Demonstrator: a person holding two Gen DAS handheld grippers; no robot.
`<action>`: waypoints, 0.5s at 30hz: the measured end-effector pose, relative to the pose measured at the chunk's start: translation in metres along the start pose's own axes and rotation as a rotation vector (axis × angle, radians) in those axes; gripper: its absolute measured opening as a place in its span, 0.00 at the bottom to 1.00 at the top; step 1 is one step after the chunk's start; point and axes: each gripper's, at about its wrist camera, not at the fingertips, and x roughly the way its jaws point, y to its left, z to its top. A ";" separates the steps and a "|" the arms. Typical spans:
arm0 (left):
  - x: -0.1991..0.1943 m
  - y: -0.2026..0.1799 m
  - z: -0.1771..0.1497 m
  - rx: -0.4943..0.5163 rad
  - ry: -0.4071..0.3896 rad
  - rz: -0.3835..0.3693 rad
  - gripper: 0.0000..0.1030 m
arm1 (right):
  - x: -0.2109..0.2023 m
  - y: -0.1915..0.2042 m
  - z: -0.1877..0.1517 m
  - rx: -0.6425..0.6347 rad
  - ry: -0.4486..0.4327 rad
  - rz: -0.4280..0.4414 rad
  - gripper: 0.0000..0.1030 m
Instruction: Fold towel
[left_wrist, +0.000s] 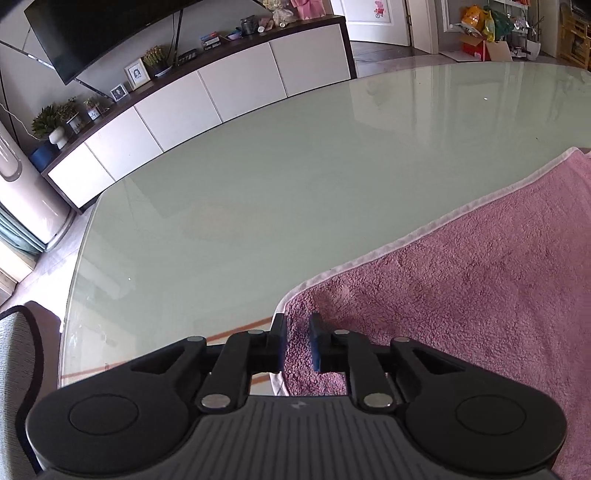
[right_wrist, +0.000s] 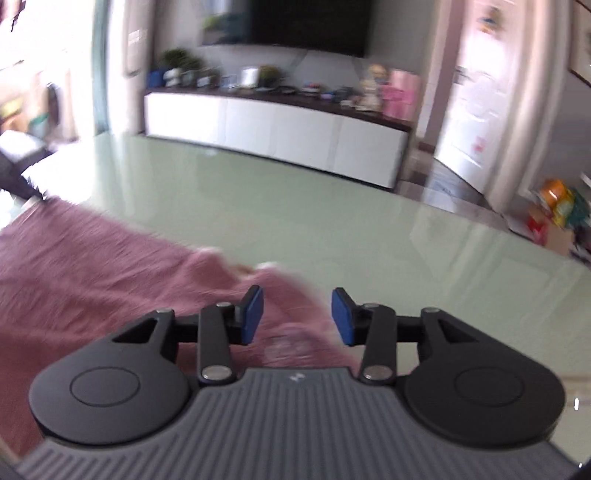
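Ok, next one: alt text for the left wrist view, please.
The left tool hovers at the near corner of a pink towel lying flat on a pale green glass table, its fingers slightly apart with towel showing in the gap. Behind the table stand a white sideboard and a dark TV.

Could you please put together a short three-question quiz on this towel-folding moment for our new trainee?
1. True or false: the right gripper is clamped on the pink towel.
2. What colour is the towel's hem? A) blue B) white C) green
3. Fill in: the left gripper sits over the towel's ____ on the glass table.

Key: 1 false, its jaws stand apart over the towel; 2 B; 3 corner.
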 end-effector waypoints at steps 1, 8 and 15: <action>0.000 0.001 -0.001 -0.007 -0.003 -0.004 0.17 | 0.006 -0.006 0.000 0.018 0.021 0.004 0.35; 0.000 0.001 -0.001 -0.009 -0.005 -0.022 0.18 | 0.033 -0.002 -0.007 -0.022 0.127 0.075 0.35; -0.010 0.000 -0.010 0.000 -0.040 -0.069 0.29 | 0.029 0.006 -0.011 -0.063 0.129 0.113 0.35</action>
